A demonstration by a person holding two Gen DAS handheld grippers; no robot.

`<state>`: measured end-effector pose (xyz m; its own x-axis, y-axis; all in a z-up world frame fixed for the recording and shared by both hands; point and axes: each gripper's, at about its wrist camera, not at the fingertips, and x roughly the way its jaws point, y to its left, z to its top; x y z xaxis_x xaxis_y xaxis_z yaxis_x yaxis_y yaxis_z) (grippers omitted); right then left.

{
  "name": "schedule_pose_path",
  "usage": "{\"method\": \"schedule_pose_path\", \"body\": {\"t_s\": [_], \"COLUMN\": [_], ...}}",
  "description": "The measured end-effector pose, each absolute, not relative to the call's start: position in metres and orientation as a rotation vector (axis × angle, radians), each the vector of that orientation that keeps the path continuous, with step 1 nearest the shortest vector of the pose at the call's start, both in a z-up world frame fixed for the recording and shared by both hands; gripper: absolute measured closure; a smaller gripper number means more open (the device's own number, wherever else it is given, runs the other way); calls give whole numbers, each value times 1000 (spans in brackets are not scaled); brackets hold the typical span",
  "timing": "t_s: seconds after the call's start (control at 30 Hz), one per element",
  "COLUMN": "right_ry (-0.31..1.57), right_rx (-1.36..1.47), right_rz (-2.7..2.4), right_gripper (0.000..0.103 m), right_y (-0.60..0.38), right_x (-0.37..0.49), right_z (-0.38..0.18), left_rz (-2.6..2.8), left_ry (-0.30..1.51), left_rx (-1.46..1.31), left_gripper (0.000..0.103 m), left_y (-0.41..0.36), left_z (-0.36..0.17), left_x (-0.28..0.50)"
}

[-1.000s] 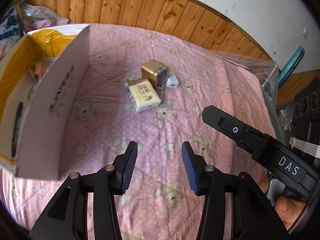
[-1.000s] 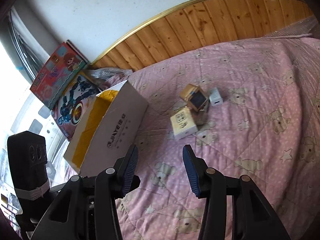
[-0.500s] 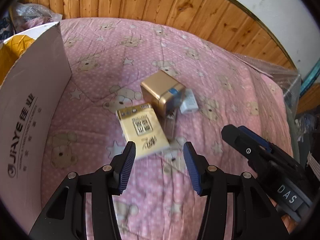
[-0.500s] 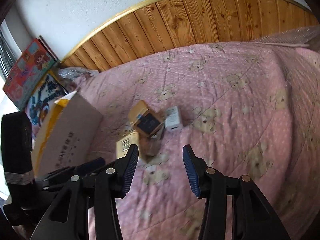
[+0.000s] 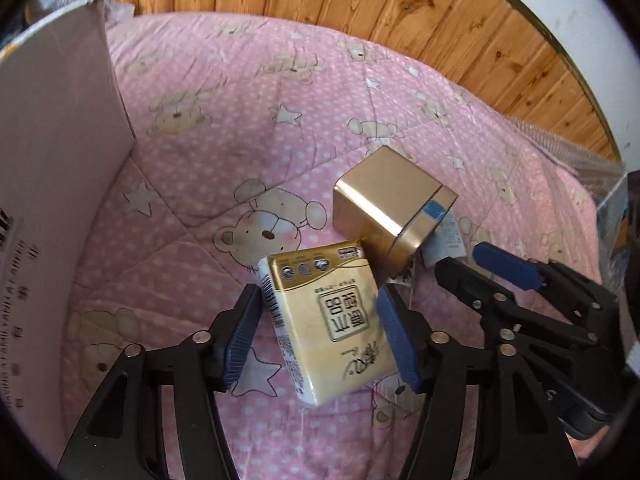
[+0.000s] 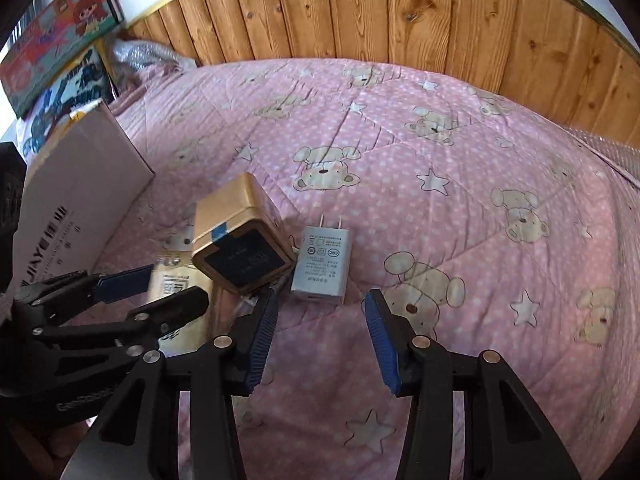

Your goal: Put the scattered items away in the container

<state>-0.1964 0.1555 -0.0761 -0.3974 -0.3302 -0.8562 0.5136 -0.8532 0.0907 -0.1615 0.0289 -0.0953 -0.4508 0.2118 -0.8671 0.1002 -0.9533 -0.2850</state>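
1. Both claws have dropped in on the pile fast; a second ago the three items were small and well off up the pink bear-print quilt [image 6: 460, 208] on the bed, now they fill both views.
2. My left claw [image 5: 320, 332] has just been opening wider, and the yellow plastic-wrapped tissue pack [image 5: 328, 320] now lies between its blue pads. The jaws are spread and straddle the pack; I see no squeeze on the wrapper, so I call it open, not yet gripping.
3. My right claw [image 6: 320, 336] is open too, nothing between the pads. Its jaws have narrowed a touch. The white flat wall charger with two prongs [image 6: 324, 264] lies just past the tips at 12 o'clock, prongs pointing away.
4. The gold square tin with a blue tape strip [image 6: 240, 240] sits tilted at 10 o'clock of the charger, leaning on the tissue pack and right beside the charger.
5. The container, a pale open-topped cardboard box with printed lettering [image 5: 52, 168], stands on the quilt at 9 o'clock of the left claw, well apart from the pile.
6. My read: nothing from this pile is in the box yet. Two grasps are lined up at once, pack left, charger right.
7. Risk: lifting the pack may topple the tin onto the charger.
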Motion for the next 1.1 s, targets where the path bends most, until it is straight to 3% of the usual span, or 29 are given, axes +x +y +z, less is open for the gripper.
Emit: {"method": "schedule_pose_path", "body": {"t_s": [0.07,0.13,0.17,0.23,0.33,0.53,1.1], "right_ry": [284,303,303,293,251,161,-51], "right_rx": [1313,1305,1306,1292,1291,1305,1370], "right_rz": [-2256,-2267,-2269,-2286,-2310,-2358,-2345], "right_gripper": [58,71,71,71,71,71,72], "right_y": [151,148,146,146,152,169,194], "right_x": [-199,-201,-201,-201,-197,-186,-107], "right_z": [-81,-84,-87,-87,-87,-80,-69], "left_rz": [2583,2597,2604,2596,2590,2594,2598], "left_ry": [-468,-417,-390,-382,-372,-379,-341], "left_rx": [-1585,-1556,-1538,-1507,-1495,-1472,-1441], "left_gripper": [37,40,40,53,64,72,73], "left_y": [28,33,36,39,44,48,31], "left_z": [-96,-96,-96,-96,-94,-84,-53], "left_x": [-162,-161,-160,-158,-155,-141,-55]}}
